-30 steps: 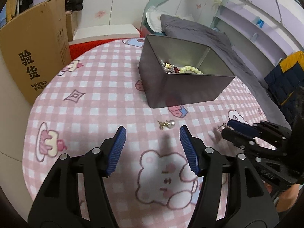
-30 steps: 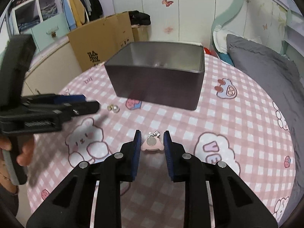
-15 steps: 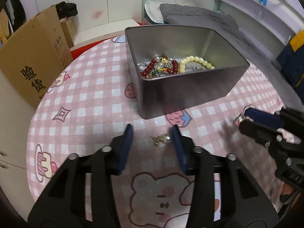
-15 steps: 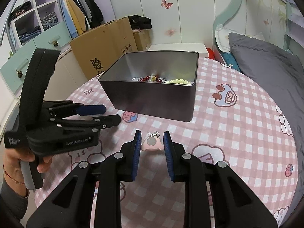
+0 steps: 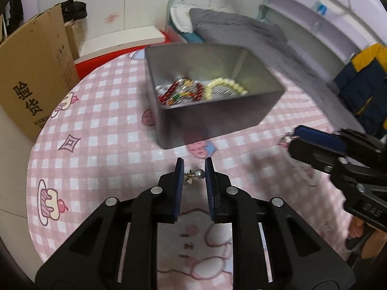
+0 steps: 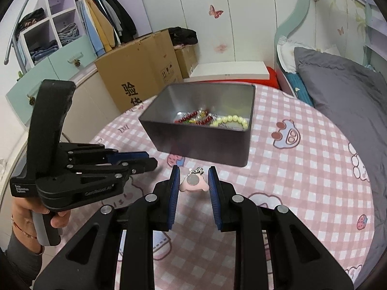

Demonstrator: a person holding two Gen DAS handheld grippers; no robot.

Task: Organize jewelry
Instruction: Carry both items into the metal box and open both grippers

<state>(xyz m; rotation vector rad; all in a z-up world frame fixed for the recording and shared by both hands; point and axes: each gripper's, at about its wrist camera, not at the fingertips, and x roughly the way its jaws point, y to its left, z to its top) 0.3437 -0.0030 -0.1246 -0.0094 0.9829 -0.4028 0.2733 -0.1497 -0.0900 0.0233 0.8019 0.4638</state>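
A dark metal box stands on the pink checked table and holds red beads and a pale bead bracelet. My left gripper is shut on a pearl earring with a gold clasp, held above the table in front of the box. My right gripper is shut on a pink charm with a silver disc, also lifted in front of the box. In the left wrist view the right gripper shows at the right. In the right wrist view the left gripper shows at the left.
The round table has a pink cartoon cloth. A cardboard box stands off its left edge and a bed with a grey pillow off its right. A wardrobe is at the back left.
My left gripper has closed on the pearl earring and lifted it. My right gripper has risen with the pink charm, so the box contents show more from above.
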